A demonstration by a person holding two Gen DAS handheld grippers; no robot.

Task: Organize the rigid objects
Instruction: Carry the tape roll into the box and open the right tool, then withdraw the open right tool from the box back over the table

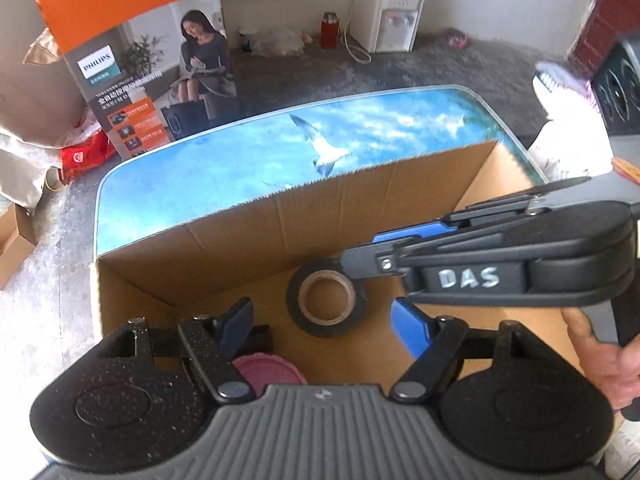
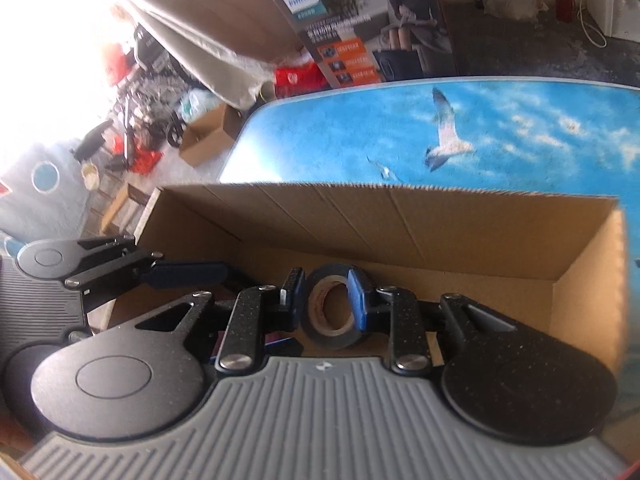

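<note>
Tape roll (image 2: pixel 329 309) sits low centre, pinched in our right hand-held gripper (image 2: pixel 326 300) inside the cardboard box (image 2: pixel 440 232). Our left hand-held gripper (image 1: pixel 326 326) gapes wide, holding nothing.

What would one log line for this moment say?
right gripper: shut on tape roll | left gripper: open, empty | place: inside box

Philips carton (image 1: pixel 148 60) – red flask (image 1: pixel 329 30) – water dispenser (image 1: pixel 394 16).

Open brown corrugated cardboard box (image 1: pixel 280 216), matt and creased; inside, a glossy black tape roll (image 1: pixel 326 298) with a paper core. Glossy sky-printed surface (image 1: pixel 224 168). Speckled matt black plastic tool (image 1: pixel 320 330).
</note>
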